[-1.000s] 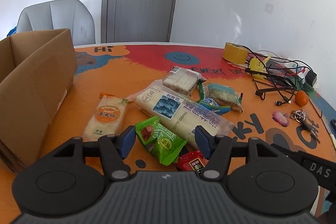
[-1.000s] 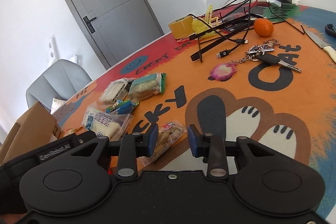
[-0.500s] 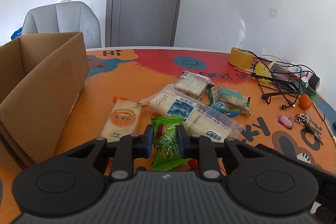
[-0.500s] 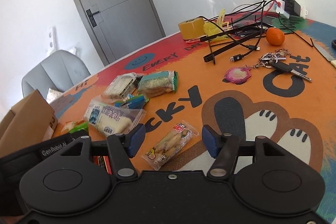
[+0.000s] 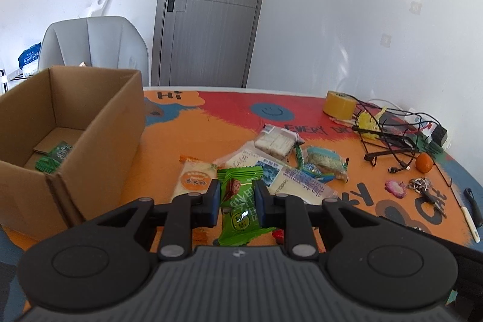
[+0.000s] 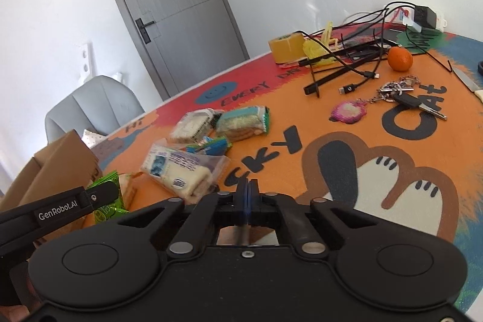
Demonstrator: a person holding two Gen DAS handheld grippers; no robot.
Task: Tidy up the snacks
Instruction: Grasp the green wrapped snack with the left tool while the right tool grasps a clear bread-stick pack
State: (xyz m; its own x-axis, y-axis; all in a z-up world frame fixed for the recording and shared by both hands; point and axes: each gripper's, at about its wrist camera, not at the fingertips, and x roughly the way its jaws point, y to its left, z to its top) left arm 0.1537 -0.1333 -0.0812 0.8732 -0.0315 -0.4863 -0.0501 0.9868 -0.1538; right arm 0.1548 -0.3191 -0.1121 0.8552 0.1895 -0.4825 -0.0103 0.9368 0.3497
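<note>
My left gripper [image 5: 236, 202] is shut on a green snack packet [image 5: 238, 212] and holds it above the table, to the right of the open cardboard box [image 5: 114, 122]. A dark green packet [image 5: 54, 156] lies inside the box. More snacks lie ahead: an orange-labelled packet [image 5: 193, 180], a long white and blue packet [image 5: 289, 180], a clear wafer pack [image 5: 276, 142] and a teal-ended pack [image 5: 324, 159]. My right gripper [image 6: 248, 201] is shut, its pads pressed together; a thin strip shows behind them, and whether it holds a snack is unclear. The green packet also shows in the right wrist view [image 6: 107, 201].
At the right of the orange mat lie a tape roll [image 5: 338, 103], tangled black cables [image 5: 389, 135], an orange fruit [image 5: 424, 163], keys with a pink charm [image 5: 422, 189] and a knife [image 5: 471, 216]. A grey chair [image 5: 96, 47] stands behind the box.
My left gripper closed on the green packet and lifted it, and the box's inside came into view. My right gripper opened over the small clear snack, then shut; that snack is out of sight.
</note>
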